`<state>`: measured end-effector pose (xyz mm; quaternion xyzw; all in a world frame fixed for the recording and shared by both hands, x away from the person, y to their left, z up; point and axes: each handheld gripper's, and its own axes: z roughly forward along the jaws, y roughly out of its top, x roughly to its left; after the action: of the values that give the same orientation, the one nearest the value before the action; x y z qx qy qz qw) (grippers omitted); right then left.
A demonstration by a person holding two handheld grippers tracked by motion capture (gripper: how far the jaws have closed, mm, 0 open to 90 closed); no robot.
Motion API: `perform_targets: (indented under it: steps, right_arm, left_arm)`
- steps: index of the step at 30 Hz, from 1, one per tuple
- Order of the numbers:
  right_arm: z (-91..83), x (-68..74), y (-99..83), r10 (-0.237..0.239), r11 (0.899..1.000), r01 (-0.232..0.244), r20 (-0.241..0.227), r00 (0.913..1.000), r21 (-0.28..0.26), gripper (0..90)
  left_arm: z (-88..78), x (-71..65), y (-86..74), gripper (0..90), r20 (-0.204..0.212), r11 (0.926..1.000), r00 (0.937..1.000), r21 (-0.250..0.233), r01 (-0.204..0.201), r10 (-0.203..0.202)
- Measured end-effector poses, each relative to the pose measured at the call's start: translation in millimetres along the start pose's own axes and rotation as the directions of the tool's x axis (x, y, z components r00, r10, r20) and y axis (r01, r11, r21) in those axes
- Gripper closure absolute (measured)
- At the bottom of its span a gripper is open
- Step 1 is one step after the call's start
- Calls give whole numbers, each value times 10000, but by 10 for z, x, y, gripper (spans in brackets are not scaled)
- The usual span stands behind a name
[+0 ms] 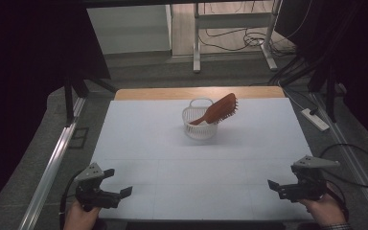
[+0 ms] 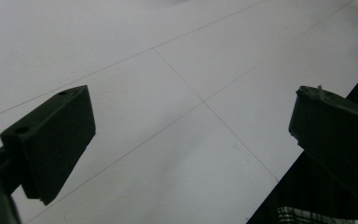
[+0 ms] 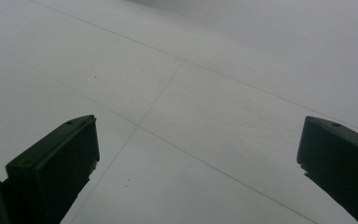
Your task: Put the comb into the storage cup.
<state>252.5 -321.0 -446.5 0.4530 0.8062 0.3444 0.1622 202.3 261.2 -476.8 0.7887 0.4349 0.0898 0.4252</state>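
While unlabelled, hairbrush [image 1: 219, 110] in basket [image 1: 199, 129]

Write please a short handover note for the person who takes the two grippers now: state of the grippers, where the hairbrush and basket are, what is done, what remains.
Left gripper: jaws open, holds nothing, near table edge.
Right gripper: jaws open, holds nothing, near table edge.
Brown hairbrush: handle inside the white basket, head leaning out over its rim.
Basket stands at table centre, towards the far side.
Done: brush appears placed.
Left: probably nothing; otherwise confirm it sits stable.
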Motion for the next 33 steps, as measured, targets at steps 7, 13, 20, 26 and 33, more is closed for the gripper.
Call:
perform_targets:
  steps: [7,13,20,26,33]
  right_arm:
    - [-31,-22,-51,39,10000,-40,166,9999,73,0]
    - [-49,-36,-90,75,9999,-79,259,9996,139,0]
    - [-67,-46,-129,80,9997,-89,392,9992,226,0]
    - [-89,-53,-147,93,9997,-104,514,9986,211,0]
    - [-109,-45,-158,58,9995,-81,691,9976,319,0]
  left_arm:
    - [0,0,0,11,-20,10000,10000,-5,7,-7]
    - [0,-1,0,11,-39,10000,10000,3,-4,4]
    - [0,-1,0,11,-42,10000,10000,0,-10,10]
    - [0,-1,0,11,-44,10000,10000,2,-14,14]
    - [-1,0,-2,11,-48,10000,10000,6,-14,14]
